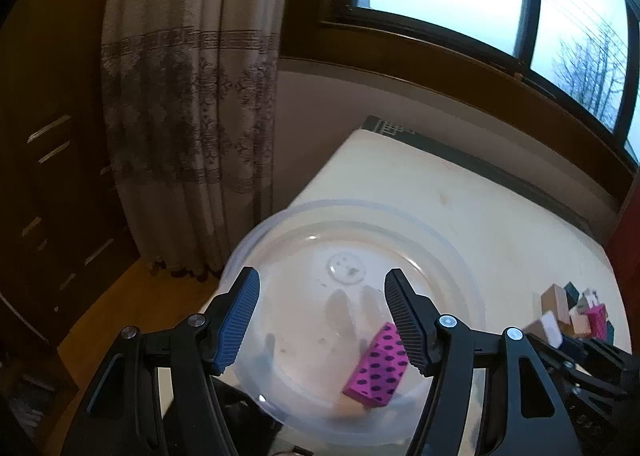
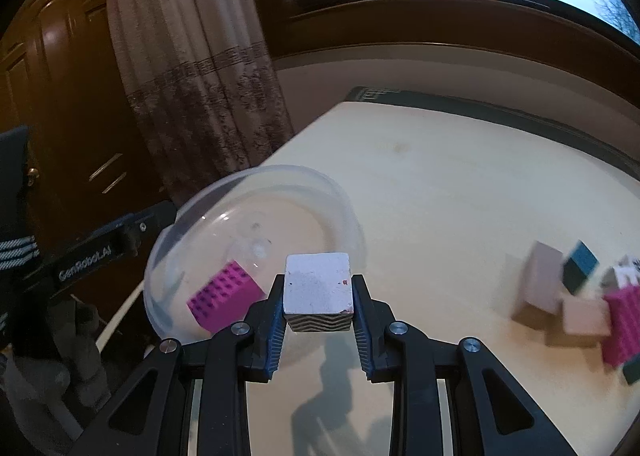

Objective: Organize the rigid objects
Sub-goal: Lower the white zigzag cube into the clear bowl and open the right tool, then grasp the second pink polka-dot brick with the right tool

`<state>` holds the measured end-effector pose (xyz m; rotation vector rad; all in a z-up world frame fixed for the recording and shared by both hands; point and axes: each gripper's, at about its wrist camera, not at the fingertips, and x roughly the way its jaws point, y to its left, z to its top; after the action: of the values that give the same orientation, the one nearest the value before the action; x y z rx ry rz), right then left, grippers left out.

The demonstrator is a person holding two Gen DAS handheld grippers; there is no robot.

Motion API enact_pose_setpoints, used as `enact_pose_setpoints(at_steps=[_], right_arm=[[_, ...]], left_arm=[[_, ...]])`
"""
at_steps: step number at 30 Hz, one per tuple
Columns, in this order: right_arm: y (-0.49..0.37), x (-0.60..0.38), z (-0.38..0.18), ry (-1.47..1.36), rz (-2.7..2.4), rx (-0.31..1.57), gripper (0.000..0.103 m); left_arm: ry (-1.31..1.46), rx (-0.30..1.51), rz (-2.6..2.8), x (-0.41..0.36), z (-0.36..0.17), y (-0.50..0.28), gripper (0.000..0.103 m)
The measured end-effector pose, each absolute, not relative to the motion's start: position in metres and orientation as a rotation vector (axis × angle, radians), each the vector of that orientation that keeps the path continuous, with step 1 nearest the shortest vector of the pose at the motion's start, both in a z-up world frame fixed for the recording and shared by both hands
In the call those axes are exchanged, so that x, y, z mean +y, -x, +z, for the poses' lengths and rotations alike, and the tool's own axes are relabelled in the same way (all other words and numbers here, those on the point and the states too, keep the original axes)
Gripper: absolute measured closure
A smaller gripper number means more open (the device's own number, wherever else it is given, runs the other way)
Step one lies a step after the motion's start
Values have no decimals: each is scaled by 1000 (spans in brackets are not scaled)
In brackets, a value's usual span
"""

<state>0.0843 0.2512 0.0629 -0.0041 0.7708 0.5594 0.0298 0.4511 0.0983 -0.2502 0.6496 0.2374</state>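
White block held short of the bowl, one pink block already inside

Our right gripper (image 2: 319, 310) clamps the white block (image 2: 319, 283) just near of the clear bowl (image 2: 224, 192); release early and it could clip the rim and fall on the table (image 2: 460, 184). Our left gripper (image 1: 322, 316) gapes empty over the bowl. Only the left view shows the pink dotted block (image 1: 378, 366) against the bowl's near wall; only the right shows the grip.
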Motion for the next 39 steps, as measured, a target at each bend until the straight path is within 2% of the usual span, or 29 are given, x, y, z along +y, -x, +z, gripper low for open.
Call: enact_pose_setpoints(at_steps=[6, 10, 18, 22, 27, 39], right_arm=[[-90, 269, 67, 5, 594, 751, 71], [-94, 271, 66, -5, 615, 748, 61], [-95, 270, 63, -25, 606, 755, 58], [-92, 260, 57, -50, 576, 767, 50], [-84, 248, 54, -49, 530, 756, 47], [-76, 202, 45, -88, 413, 752, 47]], left_arm=[[270, 636, 255, 465, 103, -26, 37], [284, 616, 275, 470, 108, -22, 25], [274, 620, 264, 463, 110, -21, 25], [263, 629, 249, 456, 109, -24, 25], [250, 637, 225, 447, 108, -26, 25], [202, 672, 161, 414, 101, -32, 25]])
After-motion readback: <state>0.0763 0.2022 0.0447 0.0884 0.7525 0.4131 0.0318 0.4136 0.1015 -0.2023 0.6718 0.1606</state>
